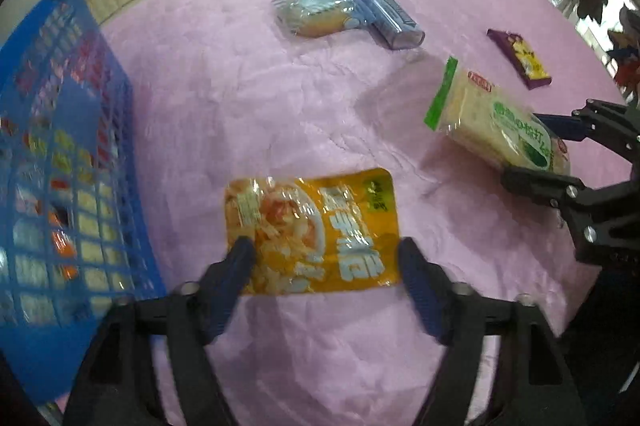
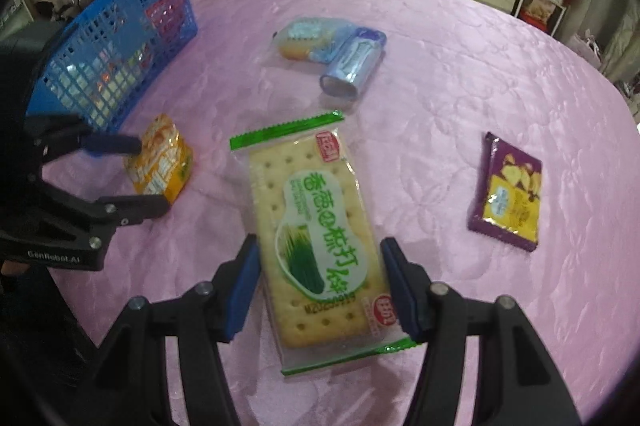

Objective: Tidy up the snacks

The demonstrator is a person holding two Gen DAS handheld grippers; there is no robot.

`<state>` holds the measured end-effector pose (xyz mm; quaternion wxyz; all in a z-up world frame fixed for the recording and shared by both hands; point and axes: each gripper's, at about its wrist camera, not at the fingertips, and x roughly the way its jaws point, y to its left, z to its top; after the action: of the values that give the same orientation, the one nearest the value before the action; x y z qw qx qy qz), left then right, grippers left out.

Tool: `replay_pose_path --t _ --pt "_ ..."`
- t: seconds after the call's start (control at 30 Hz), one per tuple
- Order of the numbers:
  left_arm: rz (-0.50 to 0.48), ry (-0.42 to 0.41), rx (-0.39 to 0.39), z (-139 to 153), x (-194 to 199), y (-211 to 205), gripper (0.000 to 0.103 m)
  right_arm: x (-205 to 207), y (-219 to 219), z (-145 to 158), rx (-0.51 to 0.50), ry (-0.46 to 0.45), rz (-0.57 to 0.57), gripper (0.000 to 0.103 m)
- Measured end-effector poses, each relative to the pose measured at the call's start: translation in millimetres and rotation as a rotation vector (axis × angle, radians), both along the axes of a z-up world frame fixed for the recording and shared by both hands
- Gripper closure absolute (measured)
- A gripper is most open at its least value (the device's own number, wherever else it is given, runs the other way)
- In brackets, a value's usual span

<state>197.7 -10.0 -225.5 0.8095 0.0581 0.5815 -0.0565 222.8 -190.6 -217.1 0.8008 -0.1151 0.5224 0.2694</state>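
My left gripper (image 1: 326, 258) is shut on an orange snack packet (image 1: 312, 230), its fingers pressing the packet's two short edges, just right of the blue basket (image 1: 60, 153). My right gripper (image 2: 320, 274) is shut on a green-trimmed cracker pack (image 2: 316, 238) and holds it tilted above the pink cloth. The cracker pack also shows in the left wrist view (image 1: 496, 121), and the orange packet in the right wrist view (image 2: 160, 161). The basket (image 2: 112, 53) holds several snack packs.
A pale blue snack bag (image 2: 308, 37) and a purple-blue wrapped pack (image 2: 352, 65) lie together mid-table. A purple and yellow packet (image 2: 508, 193) lies to the right. The round table has a pink cloth (image 2: 440, 65). Shelves and a cabinet stand behind.
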Motion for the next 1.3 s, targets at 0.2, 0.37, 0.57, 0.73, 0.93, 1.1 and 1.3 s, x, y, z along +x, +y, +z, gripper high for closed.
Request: replay_pose_path --t 0.2,0.37,0.57,0.73,0.93,1.1,1.3 --pt "-0.014 0.002 -0.019 -12.1 19.9 -1.5 0.007 5.0 -6.7 3.2 0.032 0.002 -0.015 0.039" --pt "0.004 -0.005 -0.026 -20.6 33.1 -4.7 0.000 1.0 -11.6 2.7 0.028 -0.022 -0.004 0.039" --pt "-0.009 0.016 -0.031 -18.0 35.4 -12.1 0.018 1.5 -14.6 5.3 0.053 -0.013 -0.023 0.039" --pt "-0.050 0.028 -0.044 -12.8 33.4 -26.4 0.044 0.8 -15.8 6.9 0.052 -0.010 -0.032 0.039" --pt "-0.049 0.043 -0.089 -9.2 33.8 -21.8 0.047 0.0 -19.4 7.5 0.063 0.001 -0.038 0.039" --pt "-0.056 0.034 -0.044 -12.7 38.7 -29.5 0.050 -0.9 -22.9 7.6 0.068 -0.004 -0.041 0.039" --pt "0.009 0.035 -0.119 -7.2 33.3 -15.5 0.067 1.3 -25.8 9.2 0.075 0.008 -0.051 0.039"
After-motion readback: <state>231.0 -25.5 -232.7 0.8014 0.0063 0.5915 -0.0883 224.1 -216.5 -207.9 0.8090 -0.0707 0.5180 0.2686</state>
